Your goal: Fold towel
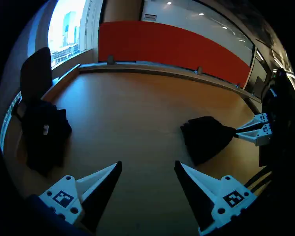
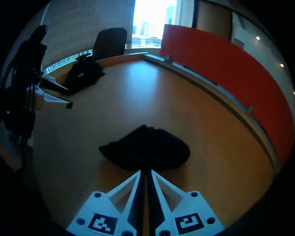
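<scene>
A dark, bunched-up towel (image 1: 205, 137) lies on the wooden table (image 1: 124, 106). In the right gripper view the towel (image 2: 145, 151) sits just ahead of my right gripper (image 2: 146, 172). Its fingers are almost together and pinch the towel's near edge. The left gripper view shows that same right gripper (image 1: 237, 133) holding the towel's right-hand tip, low over the table. My left gripper (image 1: 147, 163) is open over bare wood, to the left of the towel and apart from it. From the right gripper view, the left gripper (image 2: 70, 98) hangs open at the far left.
A black bag or heap of dark cloth (image 1: 43, 133) rests at the table's far corner, with a dark office chair (image 1: 35, 74) behind it. The table's rim (image 2: 210, 84) runs below a red partition (image 2: 234, 78). Bright windows (image 2: 153, 19) lie beyond.
</scene>
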`<action>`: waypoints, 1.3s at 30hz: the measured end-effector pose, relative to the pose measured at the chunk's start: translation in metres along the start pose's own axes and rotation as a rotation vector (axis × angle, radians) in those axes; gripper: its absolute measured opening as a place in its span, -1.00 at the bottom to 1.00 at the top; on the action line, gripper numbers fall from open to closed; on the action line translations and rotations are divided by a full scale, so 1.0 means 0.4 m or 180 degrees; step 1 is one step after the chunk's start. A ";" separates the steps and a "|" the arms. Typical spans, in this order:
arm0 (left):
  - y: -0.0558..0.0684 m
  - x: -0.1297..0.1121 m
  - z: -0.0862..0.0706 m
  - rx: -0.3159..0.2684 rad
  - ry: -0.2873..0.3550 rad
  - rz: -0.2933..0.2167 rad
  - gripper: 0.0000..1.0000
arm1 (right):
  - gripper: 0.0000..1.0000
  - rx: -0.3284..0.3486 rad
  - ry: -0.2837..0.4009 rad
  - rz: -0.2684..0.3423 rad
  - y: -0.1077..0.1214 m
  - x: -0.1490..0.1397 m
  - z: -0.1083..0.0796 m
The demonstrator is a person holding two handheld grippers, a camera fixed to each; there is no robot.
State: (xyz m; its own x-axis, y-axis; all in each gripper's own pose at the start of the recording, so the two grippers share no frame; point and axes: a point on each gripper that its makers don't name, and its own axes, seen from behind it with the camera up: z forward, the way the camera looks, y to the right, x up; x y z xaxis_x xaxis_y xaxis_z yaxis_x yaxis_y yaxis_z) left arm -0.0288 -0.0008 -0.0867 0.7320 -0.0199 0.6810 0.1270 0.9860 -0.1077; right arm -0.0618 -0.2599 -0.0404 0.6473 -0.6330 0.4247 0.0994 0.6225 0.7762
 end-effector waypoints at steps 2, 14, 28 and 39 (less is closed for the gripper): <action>-0.003 0.002 -0.006 0.0002 0.0006 -0.0008 0.99 | -0.89 -0.0027 0.0055 -0.0046 0.008 0.034 -0.016; -0.008 0.026 -0.039 -0.0029 0.0062 -0.0022 0.99 | -0.89 -0.0153 0.0251 -0.0186 0.056 0.156 -0.119; 0.030 0.055 -0.048 -0.0108 0.0101 0.0018 0.99 | -0.89 -0.0293 0.0238 -0.0176 0.119 0.141 -0.191; 0.060 0.061 -0.048 -0.0110 0.0105 0.0035 0.99 | -0.89 -0.0403 0.0236 -0.0054 0.191 0.098 -0.264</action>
State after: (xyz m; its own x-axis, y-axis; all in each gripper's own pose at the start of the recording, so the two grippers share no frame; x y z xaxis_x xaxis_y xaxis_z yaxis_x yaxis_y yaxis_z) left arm 0.0051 0.0193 -0.0867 0.7551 -0.0150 0.6555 0.1414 0.9799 -0.1404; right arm 0.0509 -0.1887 -0.0134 0.6982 -0.6112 0.3728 0.2025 0.6680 0.7160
